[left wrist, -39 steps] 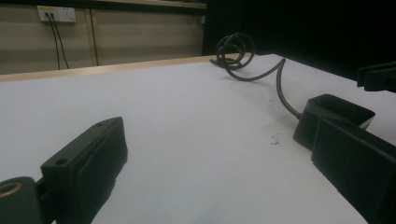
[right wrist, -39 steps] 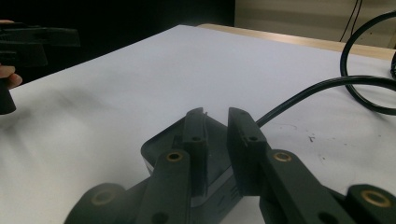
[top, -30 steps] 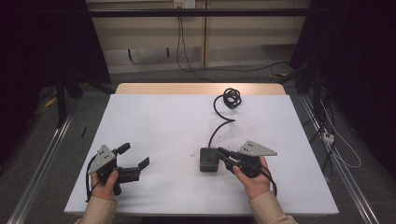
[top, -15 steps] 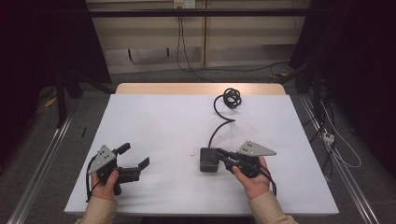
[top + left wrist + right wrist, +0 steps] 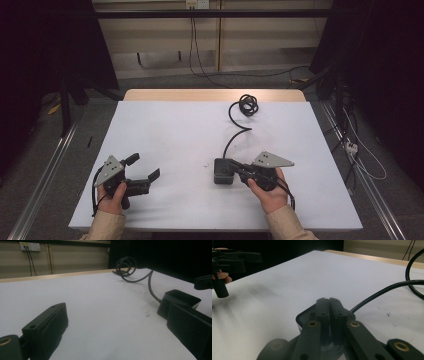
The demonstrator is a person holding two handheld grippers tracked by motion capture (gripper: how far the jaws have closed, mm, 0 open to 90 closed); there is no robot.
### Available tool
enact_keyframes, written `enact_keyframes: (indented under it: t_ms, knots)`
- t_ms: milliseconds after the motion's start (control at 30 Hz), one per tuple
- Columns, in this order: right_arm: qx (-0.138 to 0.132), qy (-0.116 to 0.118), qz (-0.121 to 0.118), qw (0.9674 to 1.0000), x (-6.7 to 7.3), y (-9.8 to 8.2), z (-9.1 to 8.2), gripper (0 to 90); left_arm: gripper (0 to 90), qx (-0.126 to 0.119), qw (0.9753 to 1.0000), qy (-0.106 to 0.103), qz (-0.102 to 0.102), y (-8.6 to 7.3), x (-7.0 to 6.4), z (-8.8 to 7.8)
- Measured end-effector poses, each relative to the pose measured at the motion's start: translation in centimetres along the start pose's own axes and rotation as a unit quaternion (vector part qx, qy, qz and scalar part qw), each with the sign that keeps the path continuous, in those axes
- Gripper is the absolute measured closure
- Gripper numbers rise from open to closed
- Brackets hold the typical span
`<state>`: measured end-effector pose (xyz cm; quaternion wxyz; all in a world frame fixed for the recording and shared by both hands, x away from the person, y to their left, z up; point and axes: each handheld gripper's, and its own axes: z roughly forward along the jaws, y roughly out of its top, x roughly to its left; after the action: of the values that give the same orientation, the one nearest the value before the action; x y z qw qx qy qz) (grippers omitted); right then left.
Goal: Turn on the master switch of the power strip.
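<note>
clearly the right gripper (image 5: 329, 305), jaws just closing, pinches the black adapter (image 5: 223, 171) by its top; the stiff cable (image 5: 234, 134) may twist it loose.

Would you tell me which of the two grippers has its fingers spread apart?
The left gripper; its fingers stand wide over bare table, while the right gripper has closed at the black box.

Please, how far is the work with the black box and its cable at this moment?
Done: the right gripper is at the black box; its jaws have just been closing and now stand together on it. In hand: that grip; whether an edge is pinched I cannot tell. Left: the box sits on the table, its cable loose; the left gripper rests open, apart.
</note>
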<state>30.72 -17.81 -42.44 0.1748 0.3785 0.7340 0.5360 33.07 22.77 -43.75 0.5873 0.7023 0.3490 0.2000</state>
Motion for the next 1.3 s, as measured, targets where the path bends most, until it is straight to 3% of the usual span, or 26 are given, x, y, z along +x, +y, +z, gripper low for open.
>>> enact_keyframes:
  t_ms: [1300]
  knots:
    - [0.016,0.021,-0.002,0.9997,0.6,0.1,1.0,90.0,3.1,-0.004,1.0,0.003,0.0,0.1,-0.1,-0.1]
